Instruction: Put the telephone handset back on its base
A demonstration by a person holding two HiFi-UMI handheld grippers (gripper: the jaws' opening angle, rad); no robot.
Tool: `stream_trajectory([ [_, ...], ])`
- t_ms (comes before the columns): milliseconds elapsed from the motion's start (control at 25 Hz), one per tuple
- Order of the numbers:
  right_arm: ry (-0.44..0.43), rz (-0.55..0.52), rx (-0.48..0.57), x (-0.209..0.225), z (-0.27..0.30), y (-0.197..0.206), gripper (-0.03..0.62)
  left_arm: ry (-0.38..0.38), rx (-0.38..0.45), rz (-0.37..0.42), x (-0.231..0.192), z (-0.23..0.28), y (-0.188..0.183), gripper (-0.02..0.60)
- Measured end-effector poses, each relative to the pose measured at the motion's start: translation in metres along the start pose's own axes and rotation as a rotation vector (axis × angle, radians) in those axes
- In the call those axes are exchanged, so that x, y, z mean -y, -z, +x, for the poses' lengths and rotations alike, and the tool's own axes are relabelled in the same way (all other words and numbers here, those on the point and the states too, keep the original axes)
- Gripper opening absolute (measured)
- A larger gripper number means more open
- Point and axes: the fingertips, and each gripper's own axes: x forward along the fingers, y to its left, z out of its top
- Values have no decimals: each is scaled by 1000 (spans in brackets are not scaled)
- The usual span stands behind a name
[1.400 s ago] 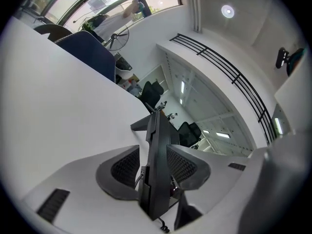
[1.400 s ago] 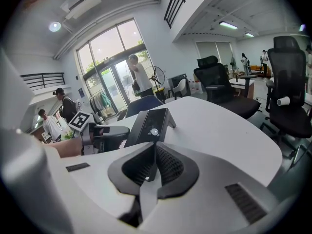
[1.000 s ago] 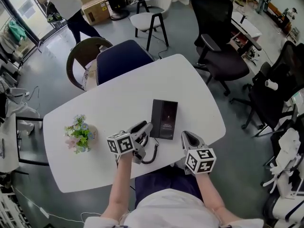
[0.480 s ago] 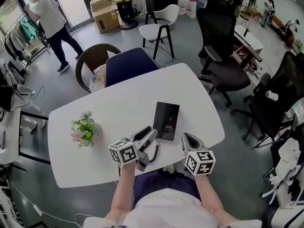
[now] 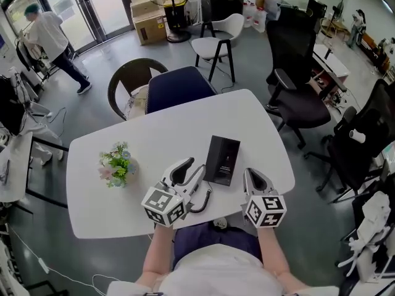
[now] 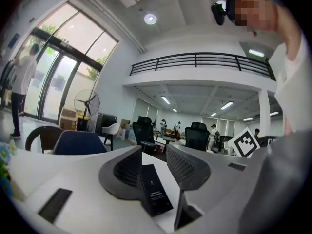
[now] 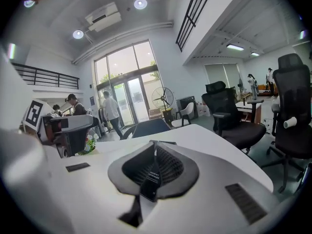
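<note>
The left gripper [image 5: 197, 170] is held over the near part of the white table [image 5: 154, 134], with its nose aimed far and a little right. In the left gripper view its jaws stand roughly half open. Both dark ribbed pads [image 6: 127, 168] are bare and nothing is gripped between them. Through the gap a black box [image 6: 153, 191] shows lying flat on the table beyond. It sits closer to the left pad, with bare table between it and the right pad. In the head view the box lies just far and right of the jaw tips, apart from them.

The handset itself cannot be picked out in any view. A black coiled cord [image 5: 202, 200] curls just right of the left gripper, on the near side of the box and between the two grippers. Whether it rests on the table or hangs cannot be told.

The right gripper [image 5: 249, 173] is just right of the box's near end. Its jaws are closed tip to tip on nothing, and only a thin dark sliver with pale print shows in the slit between them.

A pot of flowers [image 5: 116, 165] stands well to the left on the table. A small pale thing [image 5: 216, 222] at the near edge is too small to identify.
</note>
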Motion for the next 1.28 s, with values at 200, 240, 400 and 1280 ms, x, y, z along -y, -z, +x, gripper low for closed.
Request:
stream_trajectory([
  [200,-6,-110,63,-4,-6,-23,37,-95,36,131,-6,-5,-8,108],
  [240,-4,-122,71,-4,-7,-25,36,-104,39,121,-8,-6,-5,98],
  [400,-3,-126,93,-1,-13,-32,36,-152,24,89,-16,-9,8,42],
  [1280,6,-137,63,1,-18,-21,32,-171,-59,95,-16,-3,40,15],
])
